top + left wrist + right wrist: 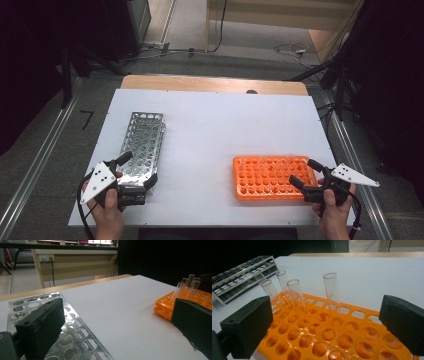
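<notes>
Standing in the orange rack (322, 337) at the desk's (215, 125) right, four glass tubes (332, 293) lean slightly; the metal rack (142, 145) at left holds nothing visible. Left gripper (131, 172) and right gripper (304, 172) jaws gape, gripping nothing.

The metal rack's (143, 145) near end hides under the left tool (131, 172).
</notes>
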`<state>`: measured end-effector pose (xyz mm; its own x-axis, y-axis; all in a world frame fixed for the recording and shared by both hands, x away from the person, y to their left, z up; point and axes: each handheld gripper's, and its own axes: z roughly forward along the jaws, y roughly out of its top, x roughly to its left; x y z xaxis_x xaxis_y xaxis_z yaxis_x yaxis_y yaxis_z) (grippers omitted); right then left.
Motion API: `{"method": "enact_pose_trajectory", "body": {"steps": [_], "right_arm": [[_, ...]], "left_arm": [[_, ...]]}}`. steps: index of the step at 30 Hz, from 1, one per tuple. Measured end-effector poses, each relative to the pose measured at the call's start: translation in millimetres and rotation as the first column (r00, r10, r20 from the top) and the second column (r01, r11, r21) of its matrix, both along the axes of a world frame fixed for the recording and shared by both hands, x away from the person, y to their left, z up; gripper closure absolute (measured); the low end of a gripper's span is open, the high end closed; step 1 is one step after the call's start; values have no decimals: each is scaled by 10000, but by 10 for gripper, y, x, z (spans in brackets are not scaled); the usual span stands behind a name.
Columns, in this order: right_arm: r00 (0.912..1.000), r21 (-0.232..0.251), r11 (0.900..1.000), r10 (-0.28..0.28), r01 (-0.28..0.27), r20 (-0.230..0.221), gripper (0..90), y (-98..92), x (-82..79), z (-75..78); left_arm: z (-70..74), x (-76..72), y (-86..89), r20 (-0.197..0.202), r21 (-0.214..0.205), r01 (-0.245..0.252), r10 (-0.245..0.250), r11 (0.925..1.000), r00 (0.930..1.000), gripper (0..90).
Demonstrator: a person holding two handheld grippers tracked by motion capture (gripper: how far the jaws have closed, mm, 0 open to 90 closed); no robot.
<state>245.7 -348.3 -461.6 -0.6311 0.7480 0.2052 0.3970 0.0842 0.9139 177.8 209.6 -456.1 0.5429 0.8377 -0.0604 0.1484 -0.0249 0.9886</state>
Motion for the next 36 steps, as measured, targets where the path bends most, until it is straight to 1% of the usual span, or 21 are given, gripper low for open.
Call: {"method": "enact_pose_trajectory", "body": {"steps": [3,5,7,8,10,12,15,16,18,19,21,23,25,28,30,34,35,36], "right_arm": [[10000,25,10000,43,-43,-14,0,3,-6,19],[10000,107,9999,12,-12,-21,0,-5,-3,28],[9999,189,9998,-37,40,-132,0,-16,4,40],[9999,147,9999,-25,28,-162,0,-18,10,48],[9997,-45,9998,-181,180,-161,24,-4,21,69],[9995,-67,9996,-271,269,-181,41,15,35,88],[9989,-261,9989,-405,399,-235,57,52,62,118],[9986,-246,9987,-461,454,-268,76,58,68,125],[9974,-317,9976,-634,623,-330,113,66,80,130],[9972,-318,9973,-668,658,-327,147,65,87,129],[9963,-384,9970,-698,679,-500,216,68,108,116],[9936,-600,9953,-809,762,-790,303,79,136,83],[9895,-874,9912,-1081,999,-958,380,95,160,48],[9877,-1181,9875,-1170,1046,-1033,440,120,193,15],[9872,-1084,9900,-1037,907,-1210,488,125,216,-7],[9849,-1378,9875,-965,766,-1437,539,172,256,-54],[9846,-1458,9866,-943,727,-1470,558,184,260,-62],[9863,-1521,9862,-864,647,-1407,575,196,261,-67]], "left_arm": [[3,1,-13,-25,-84,-38,38,10000,10000,0],[1,1,-29,-4,-28,13,-13,10000,10000,0],[1,-2,-44,-21,13,52,-52,10000,10000,0],[0,-4,-47,-12,8,65,-65,10000,10000,0],[3,-10,-50,4,-37,76,-76,10000,10000,0],[8,-19,-48,11,-90,80,-80,9999,10000,0],[6,-21,-43,0,-77,91,-91,9999,10000,0],[2,-20,-34,-22,-143,113,-114,9998,9999,0],[-1,-17,-22,-34,-146,96,-96,9998,9999,0],[-1,-17,-22,-34,-146,96,-96,9998,9999,0],[3,-21,-13,-40,-170,92,-93,9998,9999,0],[9,-28,-18,-37,-112,121,-121,9999,9999,0],[12,-39,-22,-20,-52,155,-155,9999,9999,0],[16,-54,-17,-1,-80,150,-150,9999,9999,0],[18,-56,-8,15,-84,153,-153,9998,9999,0],[20,-45,-9,-6,-84,147,-147,9999,9999,0],[19,-44,-14,-8,-62,152,-152,9999,9999,0],[18,-44,-15,-13,-60,180,-180,9998,9998,0]]}}
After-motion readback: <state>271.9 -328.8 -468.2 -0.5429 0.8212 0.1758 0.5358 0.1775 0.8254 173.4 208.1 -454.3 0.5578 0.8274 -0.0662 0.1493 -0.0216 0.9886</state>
